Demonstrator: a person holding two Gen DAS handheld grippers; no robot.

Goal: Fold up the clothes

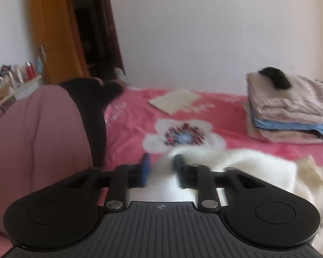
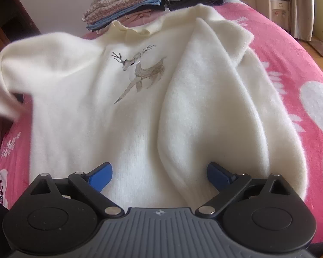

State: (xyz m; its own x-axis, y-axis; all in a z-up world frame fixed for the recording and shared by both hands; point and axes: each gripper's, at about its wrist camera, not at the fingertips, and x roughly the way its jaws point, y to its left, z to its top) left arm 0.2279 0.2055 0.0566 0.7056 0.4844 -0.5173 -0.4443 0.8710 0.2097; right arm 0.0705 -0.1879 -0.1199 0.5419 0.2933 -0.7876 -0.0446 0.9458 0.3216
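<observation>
Right gripper (image 2: 159, 175), black w/ blue pads, sits closest in its own view: jaws spread wide, nothing pinched, poised over the lower hem area of the cream fuzzy sweater w/ grey deer print (image 2: 127, 99). Sweater lies face up on the pink bedspread w/ white flower pattern (image 2: 308, 68), ruffled collar toward the far edge of the bed. 1 side panel/sleeve is folded over the front on the right of that view, its lower end running down btwn the 2 pads w/o being squeezed. Opposite sleeve is lifted off the bed at the left of that view, blurred.

Left gripper (image 1: 160, 168) is blurred in its view; jaws about half apart w/ cream fabric of the sweater btwn them. Can't tell if the pads actually press on it.

Stack of folded clothes in beige, blue & dark cloth (image 1: 288, 111) stands near the far edge of the bed by the white wall, w/ a small black object (image 1: 273, 76) on top. Flat cream folded piece (image 1: 175, 100) lies alone on the bedspread, well apart from the stack. Person's mauve sleeve w/ black cuff (image 1: 38, 133) fills the left side of the left wrist view. Behind it, an orange wooden door (image 1: 51, 28) stands open
</observation>
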